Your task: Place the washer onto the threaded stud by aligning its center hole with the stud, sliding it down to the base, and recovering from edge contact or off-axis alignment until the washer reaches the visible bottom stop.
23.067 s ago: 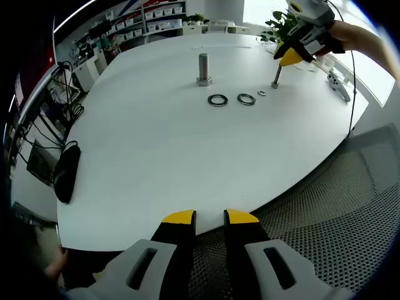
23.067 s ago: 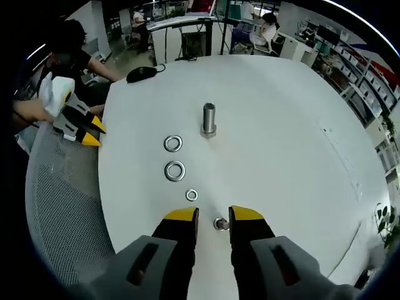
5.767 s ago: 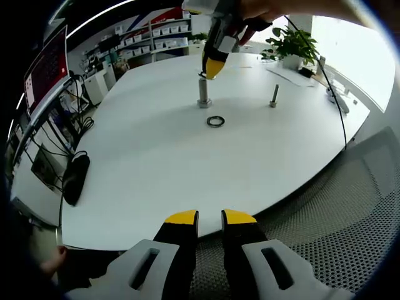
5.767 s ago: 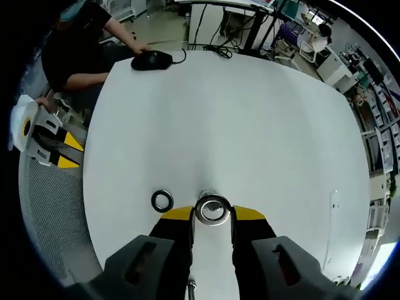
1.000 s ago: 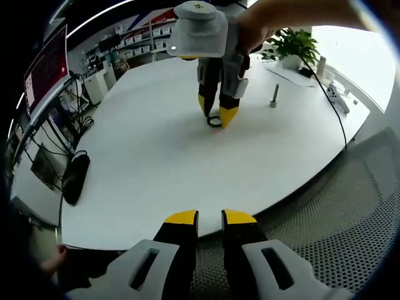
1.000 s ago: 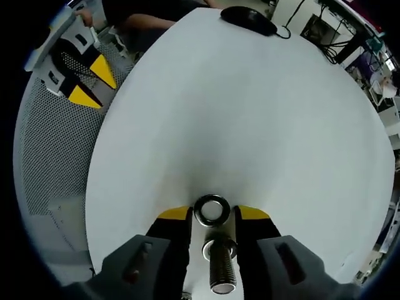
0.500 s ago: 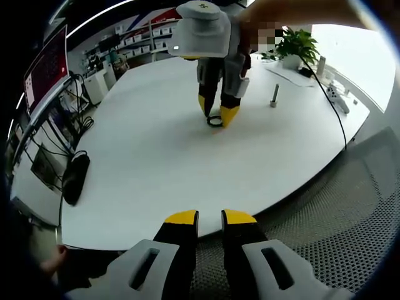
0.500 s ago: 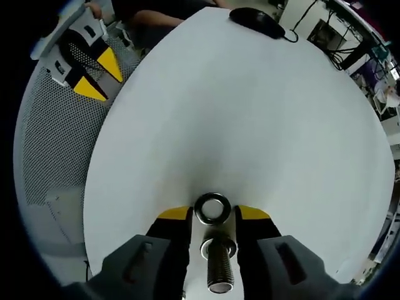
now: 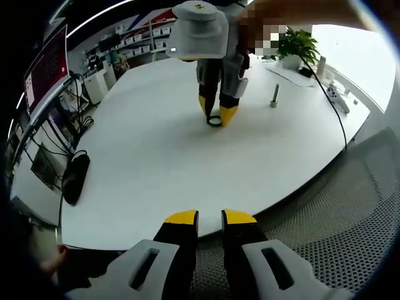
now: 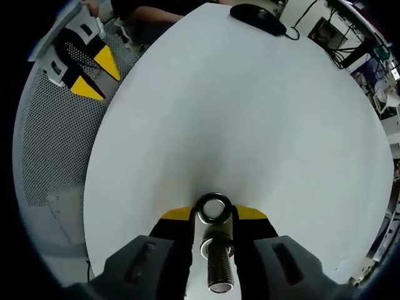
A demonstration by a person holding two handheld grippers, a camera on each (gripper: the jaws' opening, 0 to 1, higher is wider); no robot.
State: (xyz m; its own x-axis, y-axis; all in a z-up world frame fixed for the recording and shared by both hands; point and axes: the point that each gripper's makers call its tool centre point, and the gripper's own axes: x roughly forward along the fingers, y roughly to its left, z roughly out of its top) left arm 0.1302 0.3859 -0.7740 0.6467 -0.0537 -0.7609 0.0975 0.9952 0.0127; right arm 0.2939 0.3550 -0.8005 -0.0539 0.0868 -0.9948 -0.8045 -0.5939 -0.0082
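The right tool is down at the white bench, its yellow tips closed in against the two sides of a washer that lies flat on the bench between them; whether the grip is firm yet I cannot tell. The threaded stud stands just behind that washer, back between the tool's own arms, its long axis upright from the bench and already carrying a washer near its base. So, by my reckoning, the lift must bring the ring up and back toward the tool before its hole can meet the stud's top.

In the left gripper view the right tool blocks the stud, and the washer shows only as a dark ring at its tips. The left tool hangs well off at the bench's edge, tips narrow and holding nothing. The stud's foot is hard to make out.
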